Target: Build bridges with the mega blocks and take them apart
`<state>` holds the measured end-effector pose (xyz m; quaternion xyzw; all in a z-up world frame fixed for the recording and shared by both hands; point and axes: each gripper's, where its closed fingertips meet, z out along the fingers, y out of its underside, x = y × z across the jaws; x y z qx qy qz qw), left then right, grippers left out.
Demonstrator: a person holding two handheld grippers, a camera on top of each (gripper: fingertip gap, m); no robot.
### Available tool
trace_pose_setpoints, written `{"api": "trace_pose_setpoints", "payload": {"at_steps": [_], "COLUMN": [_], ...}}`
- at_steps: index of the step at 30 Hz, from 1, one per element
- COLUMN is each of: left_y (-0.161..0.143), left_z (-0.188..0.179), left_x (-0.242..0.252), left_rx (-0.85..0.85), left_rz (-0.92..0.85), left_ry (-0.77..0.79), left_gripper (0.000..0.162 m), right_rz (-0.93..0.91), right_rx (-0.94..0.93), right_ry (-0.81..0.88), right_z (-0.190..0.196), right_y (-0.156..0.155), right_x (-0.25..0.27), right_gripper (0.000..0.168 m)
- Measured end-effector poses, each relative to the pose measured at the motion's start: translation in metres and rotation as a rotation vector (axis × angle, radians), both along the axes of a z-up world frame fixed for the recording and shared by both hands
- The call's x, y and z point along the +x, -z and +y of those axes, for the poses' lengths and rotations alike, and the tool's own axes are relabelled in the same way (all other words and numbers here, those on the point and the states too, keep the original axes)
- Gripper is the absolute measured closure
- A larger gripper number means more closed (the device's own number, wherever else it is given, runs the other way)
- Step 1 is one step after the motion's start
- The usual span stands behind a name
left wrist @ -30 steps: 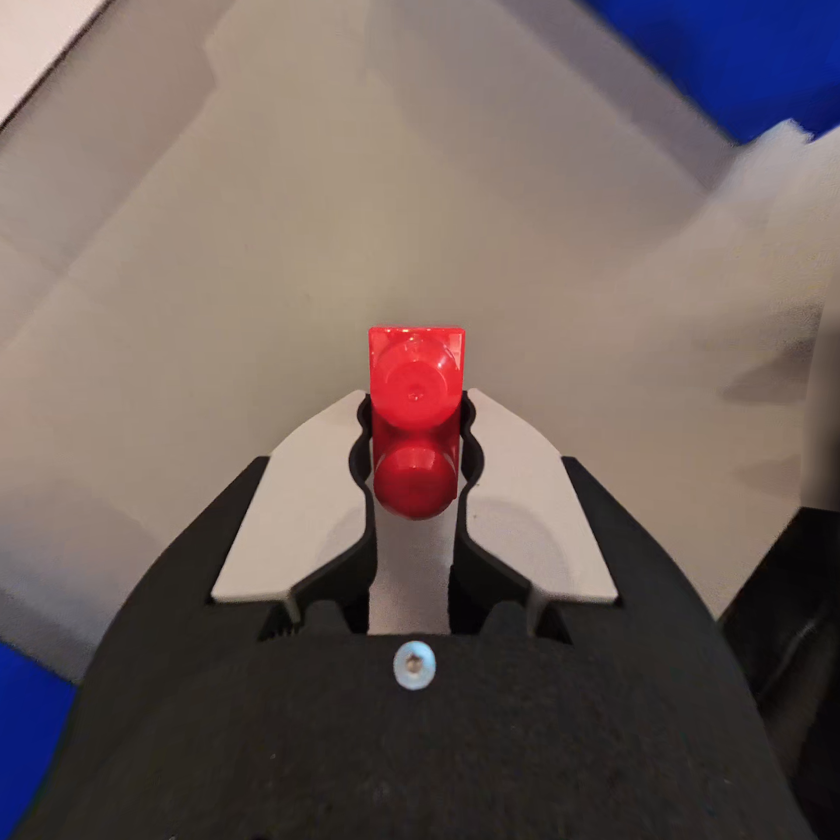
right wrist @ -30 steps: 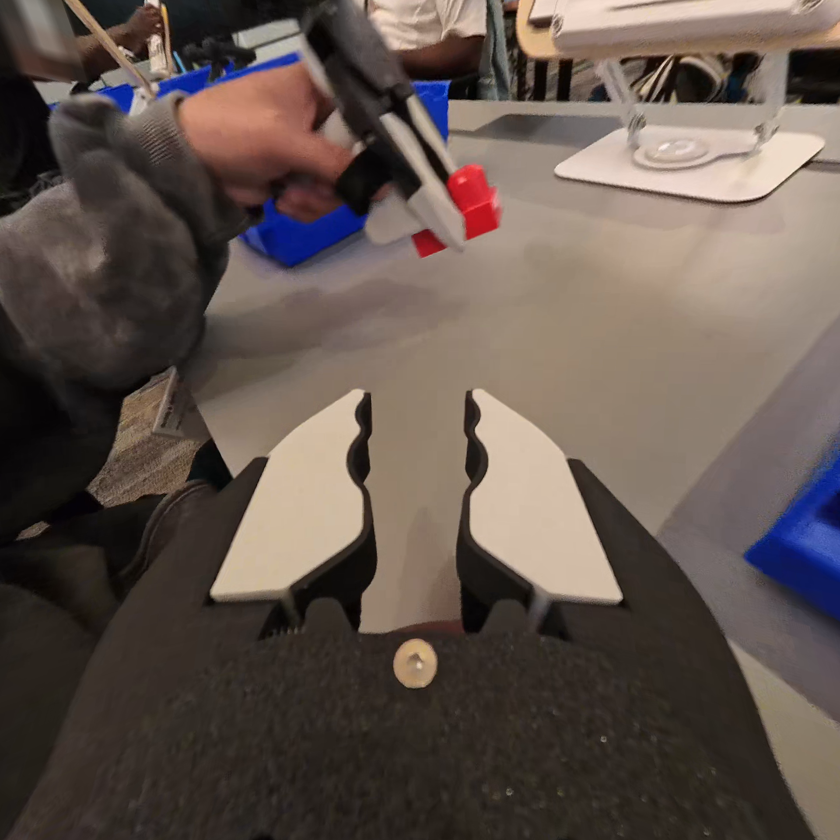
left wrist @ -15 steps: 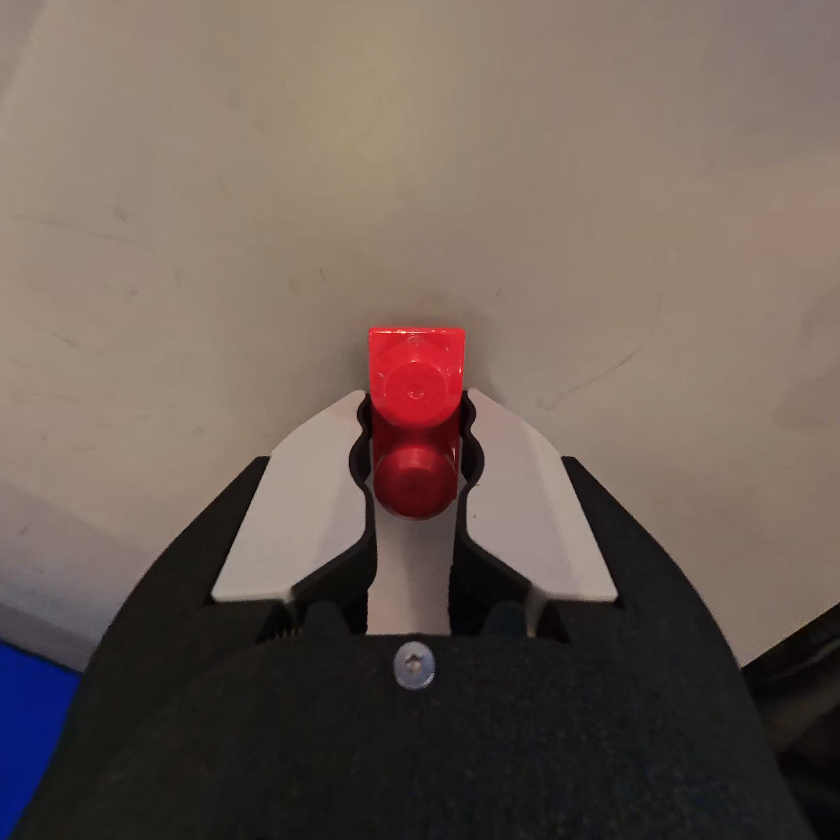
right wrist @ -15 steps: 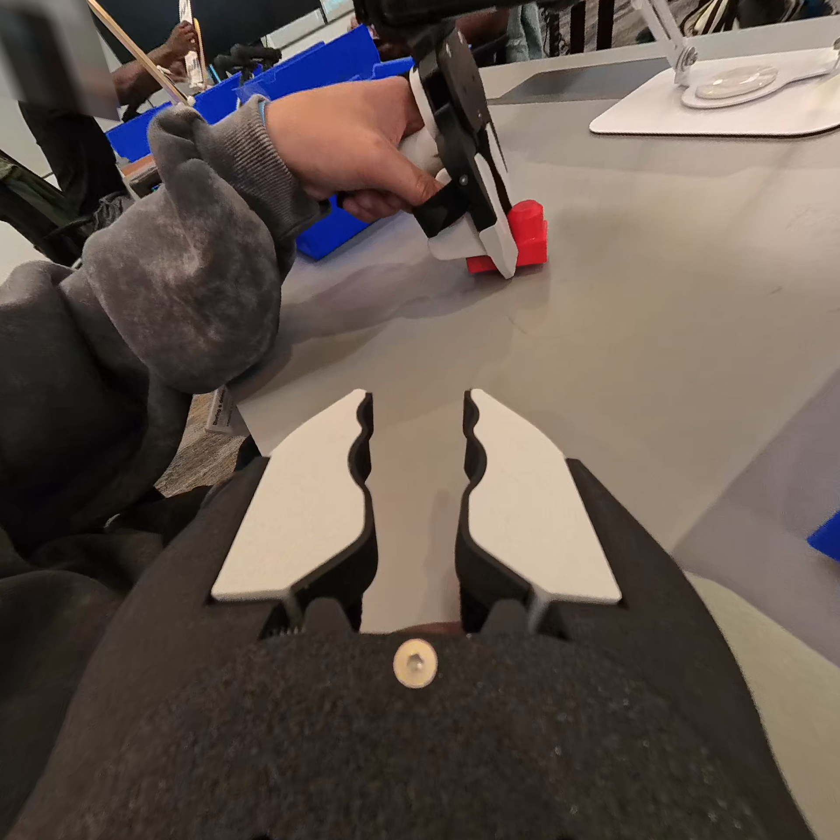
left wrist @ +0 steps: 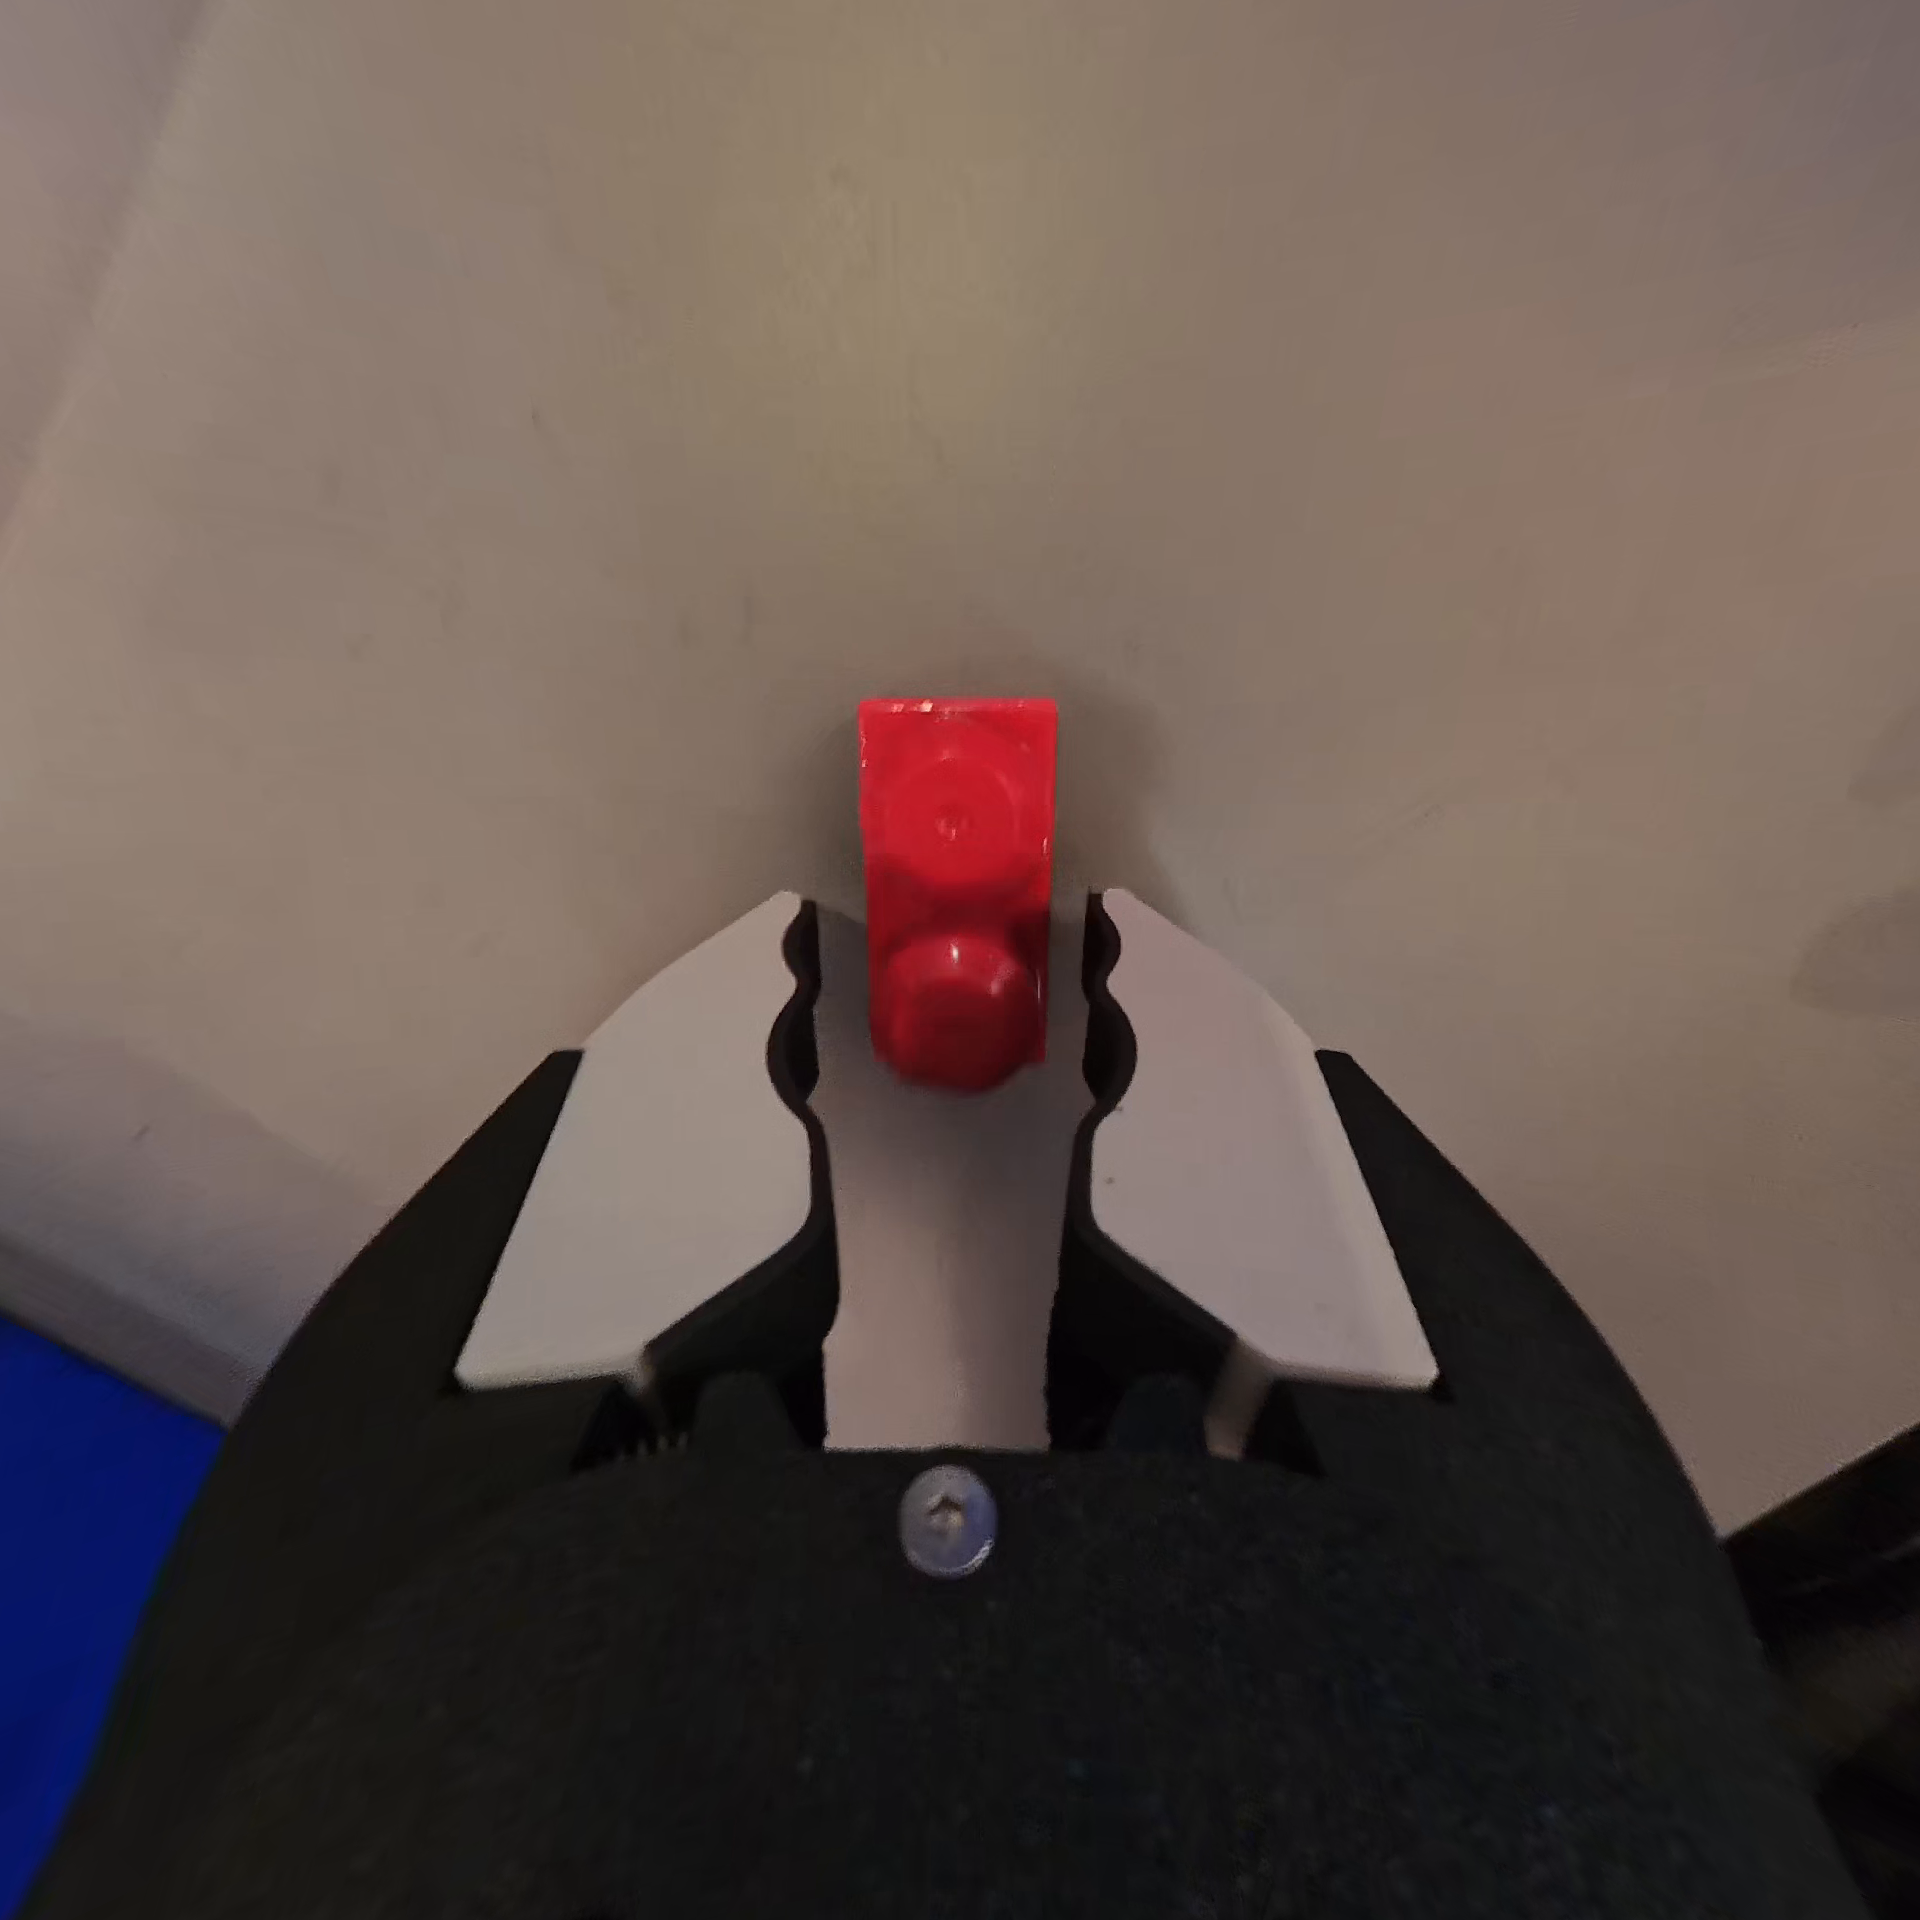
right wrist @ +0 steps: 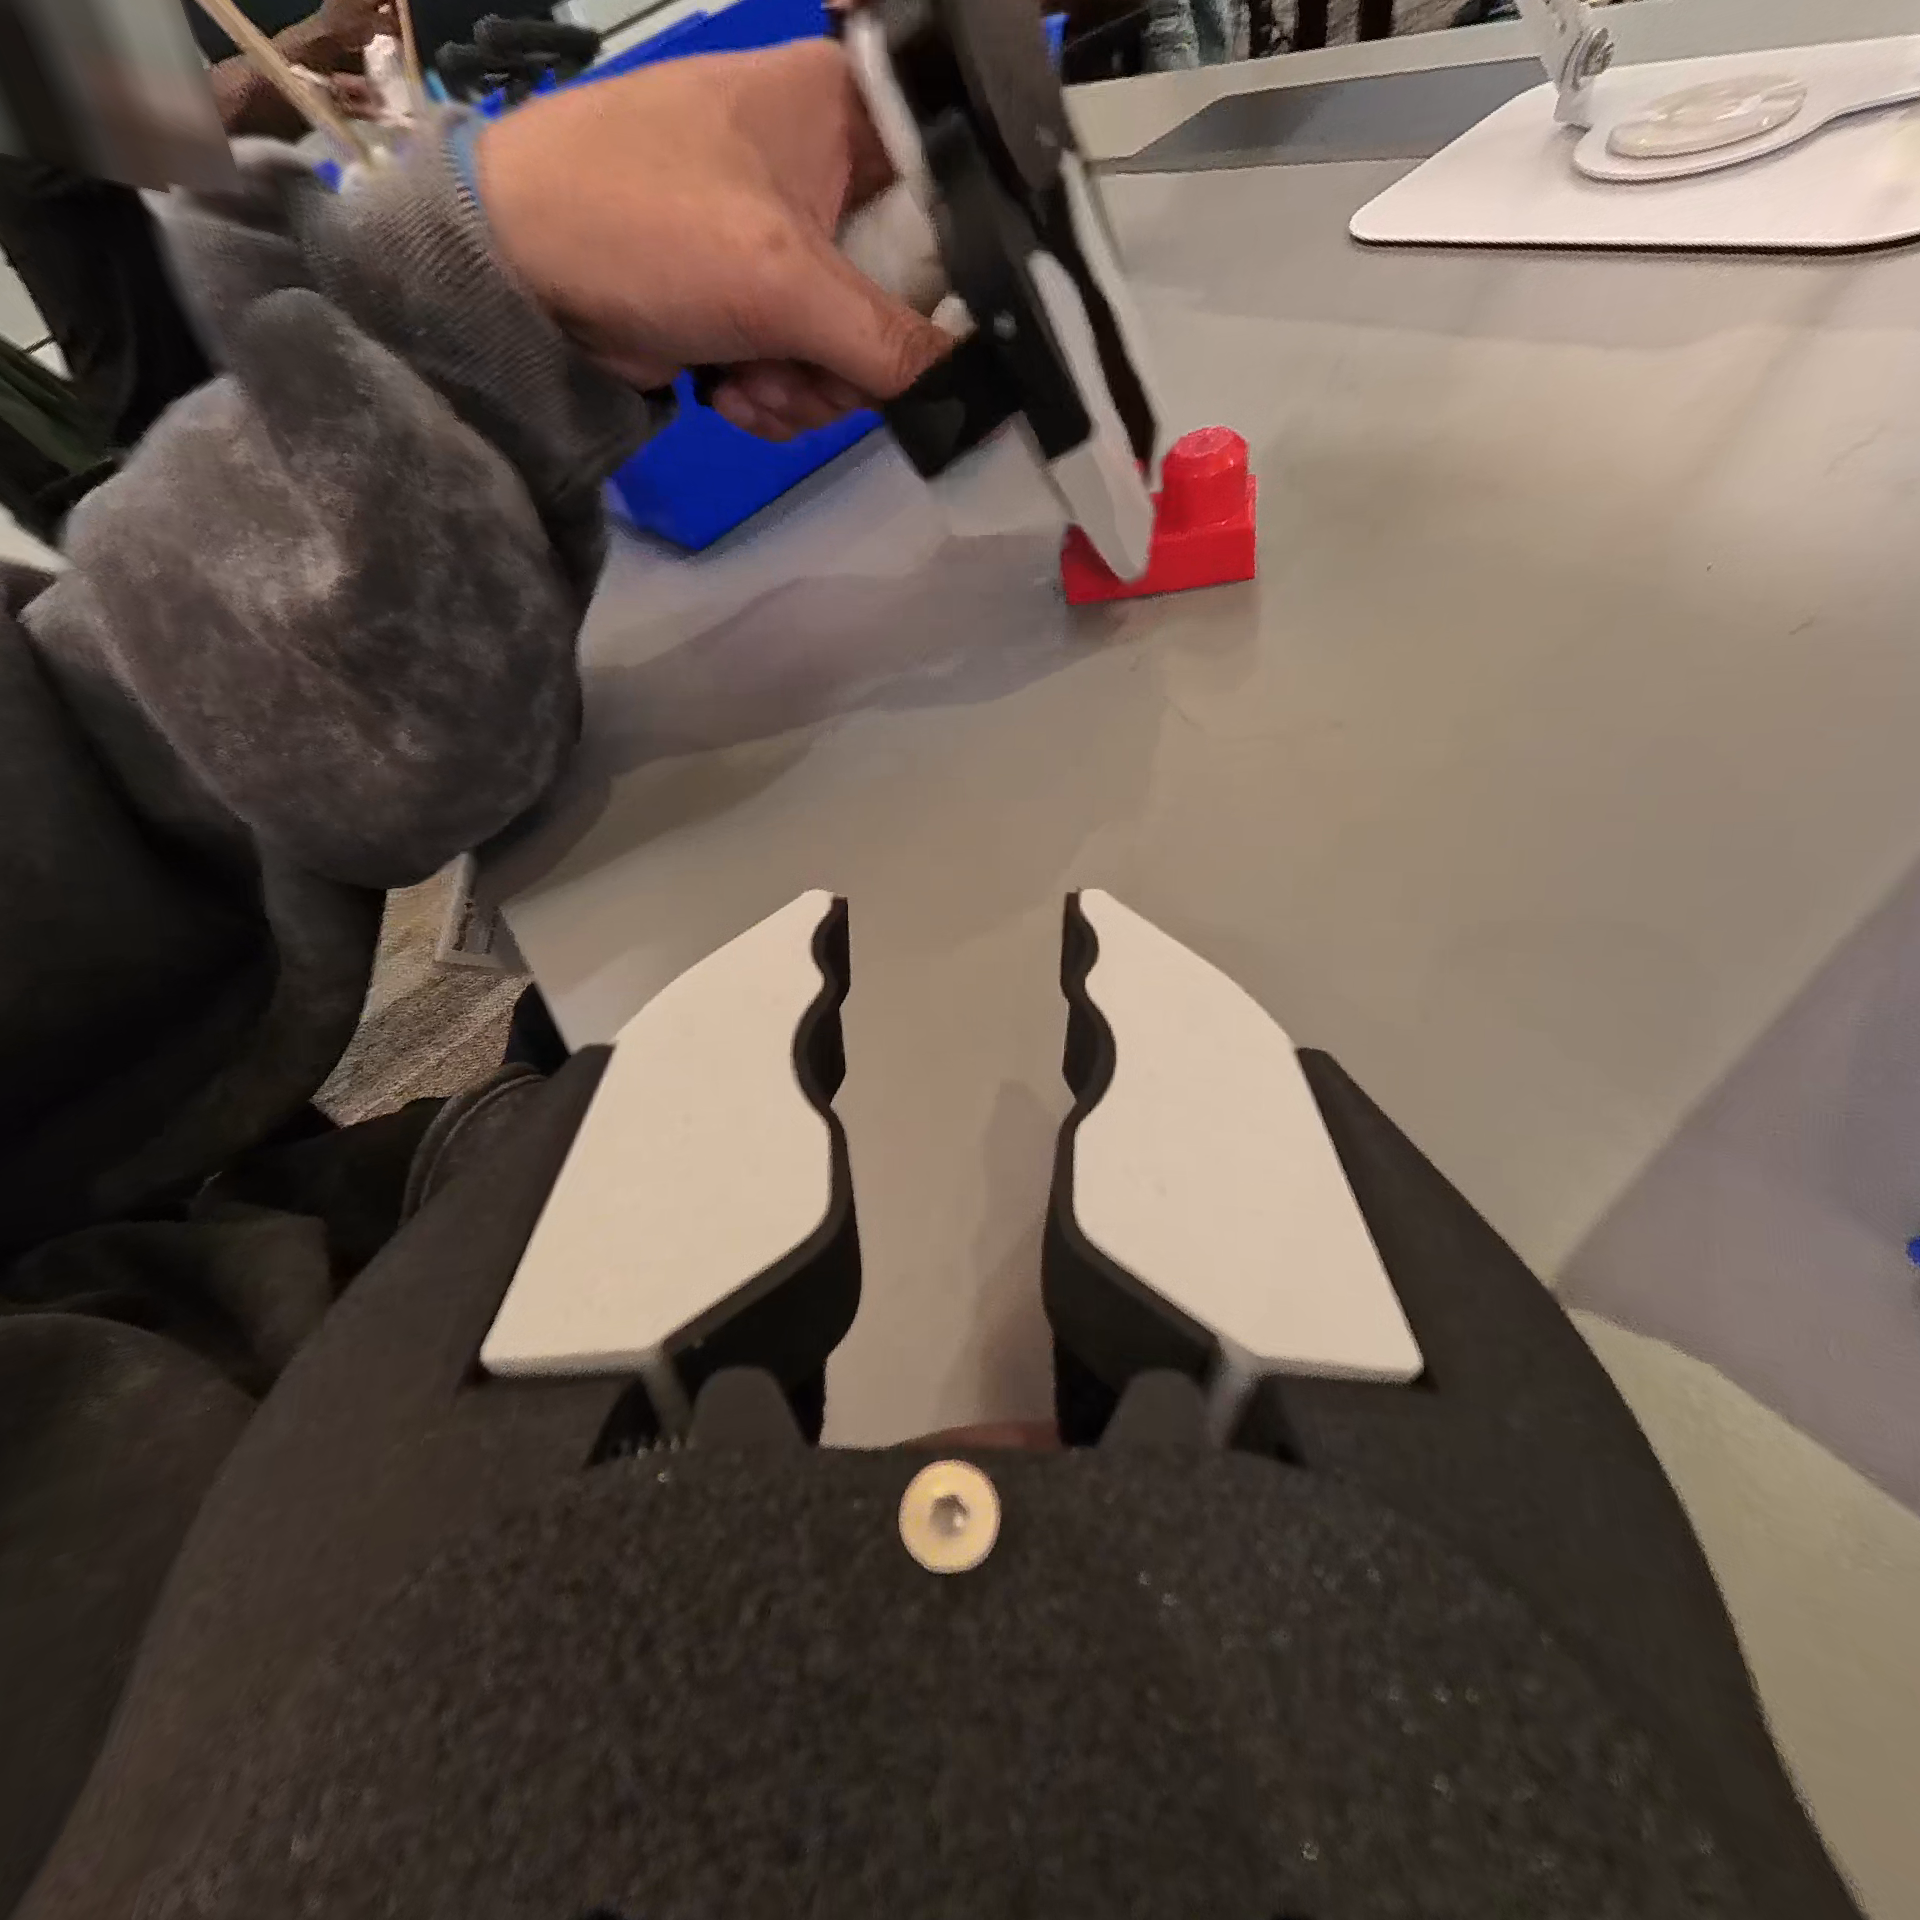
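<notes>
One red block point(left wrist: 956, 894) on grey table point(left wrist: 1351, 416), two grippers.
Left gripper point(left wrist: 951, 914) fingers parted around block, not clamping; right gripper point(right wrist: 956, 914) fingers apart, empty; blue bin point(right wrist: 727, 468) at 11 o'clock.

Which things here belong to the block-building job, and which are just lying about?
Job:
red block, resting on the table
left gripper, open around it
right gripper, open and empty

Lying about:
blue bin
white stand base
</notes>
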<state>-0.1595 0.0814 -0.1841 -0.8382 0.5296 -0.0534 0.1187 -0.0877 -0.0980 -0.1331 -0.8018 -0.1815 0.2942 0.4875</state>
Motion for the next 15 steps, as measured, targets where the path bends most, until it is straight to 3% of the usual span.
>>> {"api": "trace_pose_setpoints", "payload": {"at_steps": [3,6,9,15], "left_y": [-0.031,-0.055,-0.058,-0.055], "left_z": [-0.011,-0.038,-0.079,-0.122], "left_x": [-0.012,-0.023,-0.039,-0.057], "left_rx": [0.095,0.178,0.225,0.241], "left_rz": [-0.130,-0.431,-0.708,-0.826], "left_ry": [-0.026,-0.107,-0.142,-0.140], "left_gripper": [0.113,0.113,0.118,0.120], "right_rz": [-0.006,-0.080,-0.201,-0.377], "right_rx": [-0.001,0.024,0.033,-0.080], "right_ry": [0.093,0.154,0.187,0.214], "right_z": [0.020,0.046,0.078,0.146], "right_y": [-0.001,-0.003,0.002,0.032], "right_x": [0.005,-0.001,-0.016,-0.047], "right_gripper": [0.123,0.108,0.096,0.094]}}
